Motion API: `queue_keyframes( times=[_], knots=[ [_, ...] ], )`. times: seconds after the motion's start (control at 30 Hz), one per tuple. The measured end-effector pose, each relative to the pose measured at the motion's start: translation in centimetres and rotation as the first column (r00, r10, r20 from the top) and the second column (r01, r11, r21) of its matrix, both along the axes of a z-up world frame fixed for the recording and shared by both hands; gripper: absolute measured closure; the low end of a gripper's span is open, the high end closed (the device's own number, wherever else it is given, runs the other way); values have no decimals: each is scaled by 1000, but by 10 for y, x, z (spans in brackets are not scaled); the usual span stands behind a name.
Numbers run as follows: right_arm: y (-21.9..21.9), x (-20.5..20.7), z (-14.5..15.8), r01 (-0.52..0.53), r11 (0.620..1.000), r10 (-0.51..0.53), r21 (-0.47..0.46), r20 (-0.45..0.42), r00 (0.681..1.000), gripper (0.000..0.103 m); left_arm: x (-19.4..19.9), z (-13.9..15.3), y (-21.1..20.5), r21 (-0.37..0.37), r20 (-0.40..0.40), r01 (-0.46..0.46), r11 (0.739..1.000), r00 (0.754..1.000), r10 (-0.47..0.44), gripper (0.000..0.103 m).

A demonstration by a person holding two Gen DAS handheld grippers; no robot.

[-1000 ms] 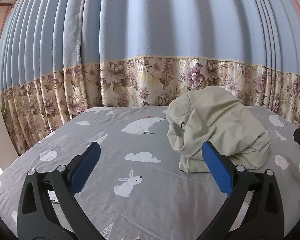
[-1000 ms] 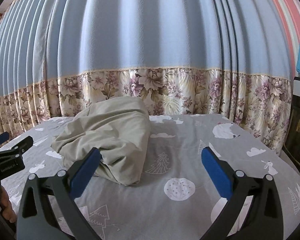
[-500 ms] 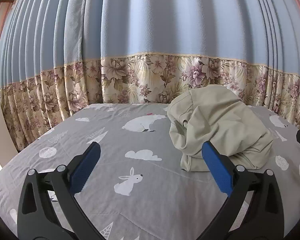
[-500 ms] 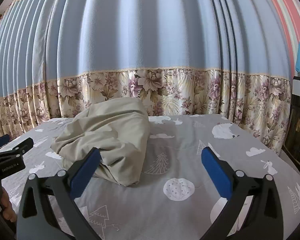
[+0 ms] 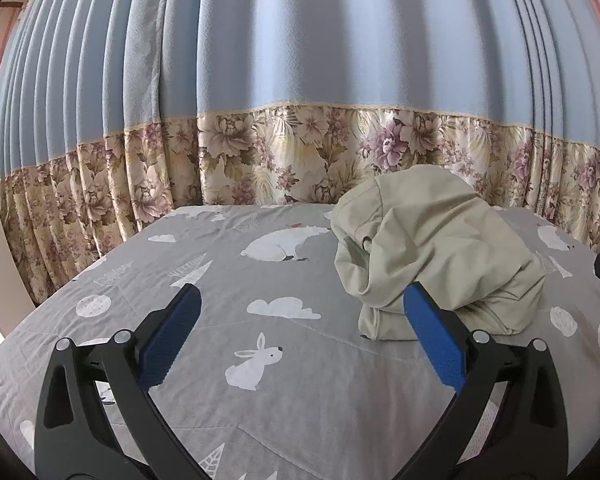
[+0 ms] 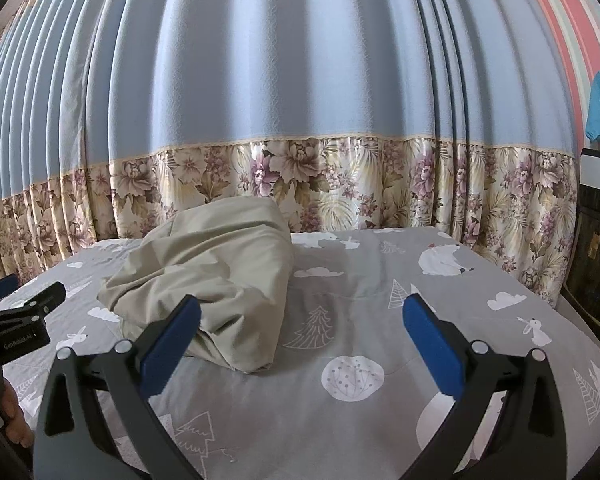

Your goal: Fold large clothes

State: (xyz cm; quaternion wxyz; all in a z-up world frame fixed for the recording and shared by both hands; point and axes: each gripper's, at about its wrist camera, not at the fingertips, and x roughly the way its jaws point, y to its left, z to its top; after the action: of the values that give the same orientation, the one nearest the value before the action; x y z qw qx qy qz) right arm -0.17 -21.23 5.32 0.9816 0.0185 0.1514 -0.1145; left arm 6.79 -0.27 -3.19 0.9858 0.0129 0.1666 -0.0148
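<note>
With both the left tongs (image 5: 300, 328) and the right tongs (image 6: 300, 328) held wide and empty, several layers of the crumpled beige garment (image 5: 432, 256) may be pinched together, so a tangled fold is risked.

Blue pleated curtain (image 6: 300, 80) with floral hem, pink striped wall (image 6: 572, 20), perhaps daylight behind

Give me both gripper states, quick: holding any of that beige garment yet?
Left gripper: open, empty, short of the beige garment.
Right gripper: open, empty; the garment lies ahead on the bed sheet.
</note>
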Motion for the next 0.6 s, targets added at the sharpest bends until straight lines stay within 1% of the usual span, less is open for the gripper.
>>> queue_keyframes(
  times=[0.6],
  knots=[
    [0,0,0,-1,1000,1,-1,1,1000,2,0,0,2,7,7,7,1000,1000,-7,3]
  ],
)
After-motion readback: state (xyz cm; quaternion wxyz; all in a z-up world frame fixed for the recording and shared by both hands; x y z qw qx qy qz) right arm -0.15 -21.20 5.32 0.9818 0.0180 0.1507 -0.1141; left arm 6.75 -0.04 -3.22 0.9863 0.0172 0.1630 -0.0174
